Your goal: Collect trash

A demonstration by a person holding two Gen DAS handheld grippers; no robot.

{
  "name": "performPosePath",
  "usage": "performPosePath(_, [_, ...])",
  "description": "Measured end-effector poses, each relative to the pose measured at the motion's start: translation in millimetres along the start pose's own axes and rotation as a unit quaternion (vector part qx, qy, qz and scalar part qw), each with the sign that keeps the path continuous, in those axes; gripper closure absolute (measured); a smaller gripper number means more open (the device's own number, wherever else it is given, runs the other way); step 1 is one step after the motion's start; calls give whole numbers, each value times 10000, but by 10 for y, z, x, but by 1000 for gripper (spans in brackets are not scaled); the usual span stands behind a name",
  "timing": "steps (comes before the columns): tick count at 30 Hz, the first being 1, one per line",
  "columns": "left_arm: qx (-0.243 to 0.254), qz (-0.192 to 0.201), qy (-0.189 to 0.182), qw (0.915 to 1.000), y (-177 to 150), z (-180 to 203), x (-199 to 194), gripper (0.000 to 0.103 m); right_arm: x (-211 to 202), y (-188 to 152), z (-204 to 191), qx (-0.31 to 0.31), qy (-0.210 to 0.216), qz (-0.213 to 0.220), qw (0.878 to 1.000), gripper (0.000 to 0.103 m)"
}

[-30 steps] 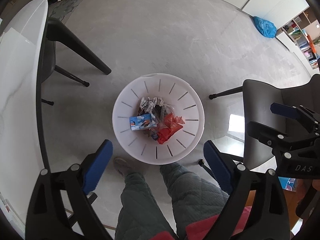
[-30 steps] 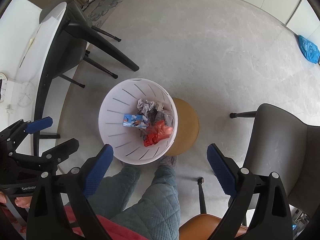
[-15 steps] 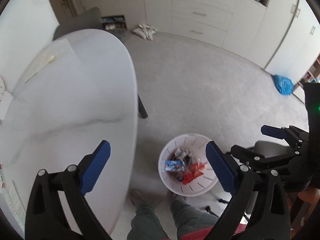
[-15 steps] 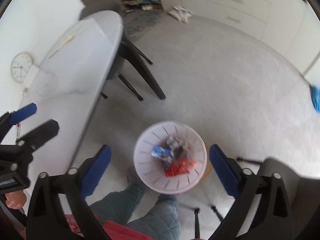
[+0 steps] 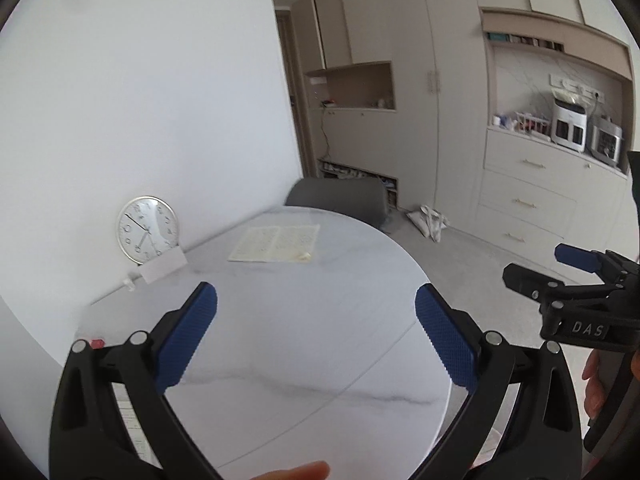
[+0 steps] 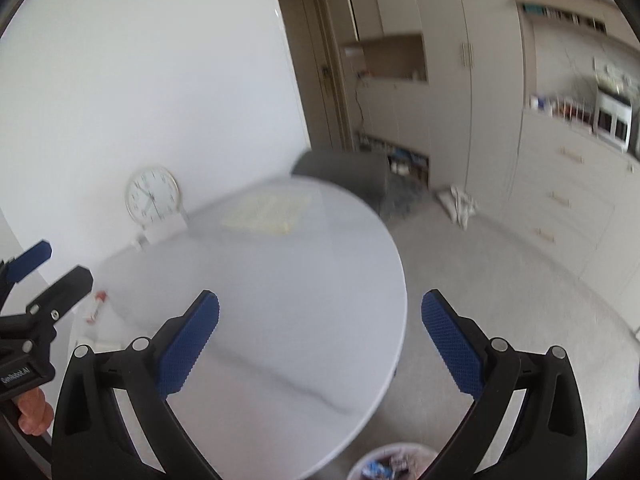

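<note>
Both grippers hang over the white table (image 5: 304, 344) with nothing between their blue pads. On my left gripper (image 5: 316, 308) the jaws have just been opening and now stand spread wide; my right gripper (image 6: 320, 312) is spread wide too. I see the white bin (image 6: 394, 465) of trash on the floor below the table's edge, at the bottom of the right view. A clock (image 5: 147, 229) leans against the wall.

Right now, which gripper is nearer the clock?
Left. The left gripper is over the table on the clock side; the right gripper beyond it, near the table's edge. Both jaws have just been opening, empty.
</note>
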State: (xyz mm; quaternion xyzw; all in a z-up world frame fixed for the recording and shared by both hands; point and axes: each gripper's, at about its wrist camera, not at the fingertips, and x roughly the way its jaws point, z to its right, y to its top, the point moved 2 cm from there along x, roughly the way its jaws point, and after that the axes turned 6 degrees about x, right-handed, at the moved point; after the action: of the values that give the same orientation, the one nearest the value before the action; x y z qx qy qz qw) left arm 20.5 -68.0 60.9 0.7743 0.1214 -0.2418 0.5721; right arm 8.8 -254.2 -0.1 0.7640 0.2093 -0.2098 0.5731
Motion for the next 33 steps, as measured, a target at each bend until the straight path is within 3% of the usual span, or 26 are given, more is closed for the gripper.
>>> performPosePath(3, [-164,186,273,9993,190,-280,-119,8,-154,281,-244,-18,77,254,9996,2])
performPosePath(7, [-406,129,456,9981,203,-494,-180,8,-294,398,-466,69,197,476,9986,2])
performPosePath(13, [-598,-149,356,9975,27,-641,-96,8,-266,217,-674,21,194,401,9990,2])
performPosePath(33, [-660,-362,115,9971,-170,-699,117,8,-144,64,-840,-57,-15,177,9998,2])
